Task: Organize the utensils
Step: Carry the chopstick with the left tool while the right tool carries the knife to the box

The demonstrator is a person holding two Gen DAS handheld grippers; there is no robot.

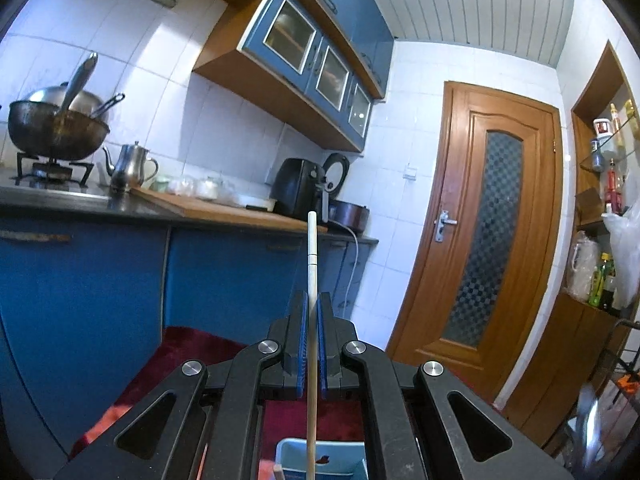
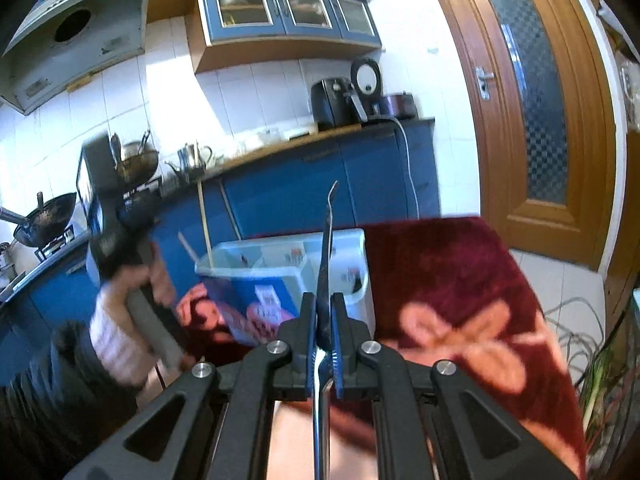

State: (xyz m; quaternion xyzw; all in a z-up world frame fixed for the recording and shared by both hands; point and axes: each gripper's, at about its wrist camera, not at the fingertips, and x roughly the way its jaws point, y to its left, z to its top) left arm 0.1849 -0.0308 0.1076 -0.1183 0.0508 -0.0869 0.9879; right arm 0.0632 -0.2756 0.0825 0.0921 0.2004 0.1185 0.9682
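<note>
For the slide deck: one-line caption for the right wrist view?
Right gripper clamps a metal fork over the divided utensil bin on the red cloth; left gripper holds a chopstick.

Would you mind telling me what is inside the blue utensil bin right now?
In the blue utensil bin, white dividers form compartments, and a chopstick stands in the far-left one. The bottom is hidden by its walls and the right claw.

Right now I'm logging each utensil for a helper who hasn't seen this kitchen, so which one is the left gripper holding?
Find the blue cabinets under the counter. In front of them, the left gripper is shut on a chopstick pointing straight up. It is a thin, pale, straight stick, unlike the dark curved metal utensil in the right gripper.
</note>
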